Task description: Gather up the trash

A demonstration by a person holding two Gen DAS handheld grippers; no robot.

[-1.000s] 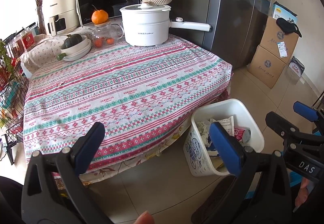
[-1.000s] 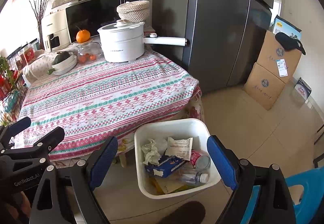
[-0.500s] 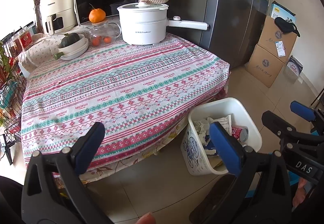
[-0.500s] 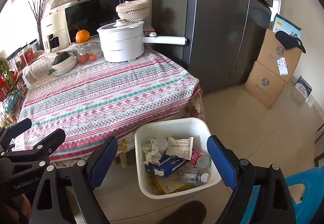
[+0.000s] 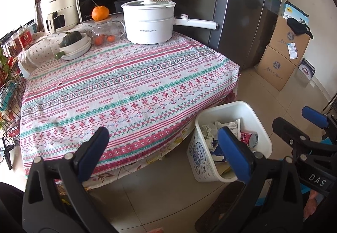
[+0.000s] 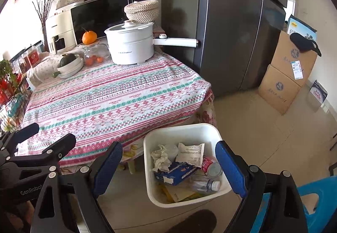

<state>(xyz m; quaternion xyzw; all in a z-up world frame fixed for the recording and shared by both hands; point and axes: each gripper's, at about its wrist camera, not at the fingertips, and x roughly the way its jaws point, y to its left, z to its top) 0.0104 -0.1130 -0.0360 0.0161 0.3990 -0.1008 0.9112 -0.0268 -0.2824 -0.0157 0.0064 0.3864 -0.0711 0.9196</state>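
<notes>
So both grippers are being held wide with nothing between the pads: the left gripper (image 5: 163, 149) is being hung over the near edge of the table, and the right gripper (image 6: 168, 166) is being pointed down at the white bin (image 6: 212, 127) on the floor just beside the table corner. Nothing is being gripped by either one.

The trash is being kept in that bin already: a crumpled tissue (image 6: 161, 158), a printed wrapper (image 6: 190, 152), a blue carton (image 6: 175, 173), a red can (image 6: 208, 166) and a clear bottle (image 6: 205, 185) are being piled together. The striped tablecloth (image 5: 126, 89) is being left bare in the middle, with only the white pot (image 5: 148, 22), a bowl (image 5: 74, 44) and a glass teapot (image 5: 105, 29) being parked at the far end. No loose trash is being spotted on the cloth or the tiles, so the job is probably being wrapped up, though a tiny dark speck near the cloth's left side can't be made out.

What could go wrong from here, as a guess:
- The bin is being left right at the corner where the cloth hangs down, so it could get bumped or tipped if a gripper is swung low, and the can would be sent rolling.
- The pot's long handle (image 5: 195, 22) is being stuck out past the table edge, so it could be clipped on a careless reach.
- The cloth could be snagged by an open pad and the dishes dragged with it.
</notes>
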